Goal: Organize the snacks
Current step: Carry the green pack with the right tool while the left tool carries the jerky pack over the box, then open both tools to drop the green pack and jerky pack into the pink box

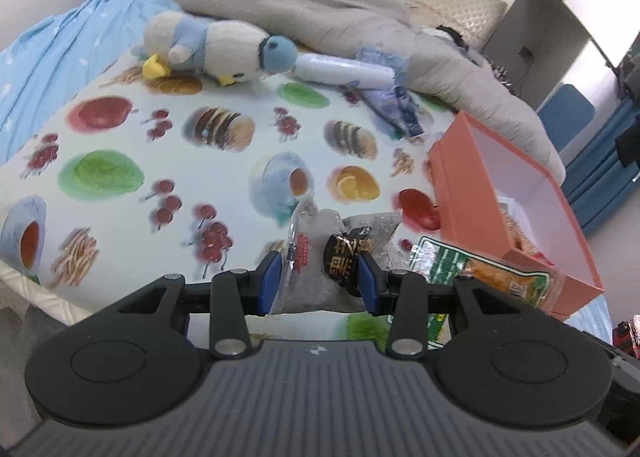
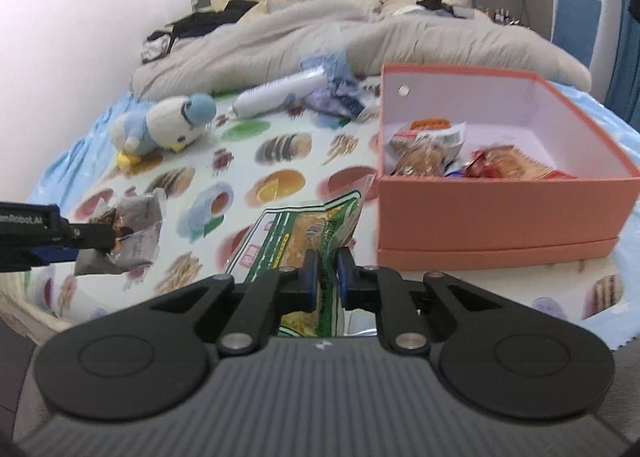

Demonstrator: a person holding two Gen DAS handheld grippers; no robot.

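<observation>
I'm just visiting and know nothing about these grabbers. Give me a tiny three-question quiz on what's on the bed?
1. True or false: the orange box already holds snacks.
2. Which gripper holds the green-edged snack packet?
3. Multiple choice: the penguin plush lies A) in the box, B) on the printed bed cover, C) in the left gripper.

Key: 1 true; 2 the right gripper; 3 B.

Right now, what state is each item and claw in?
Left claw: shut on the grey snack packet, lifted.
Right claw: shut on the green snack packet.
Orange box: open, snacks inside.
Plush penguin: lying on its side.
White bottle: lying flat.
</observation>
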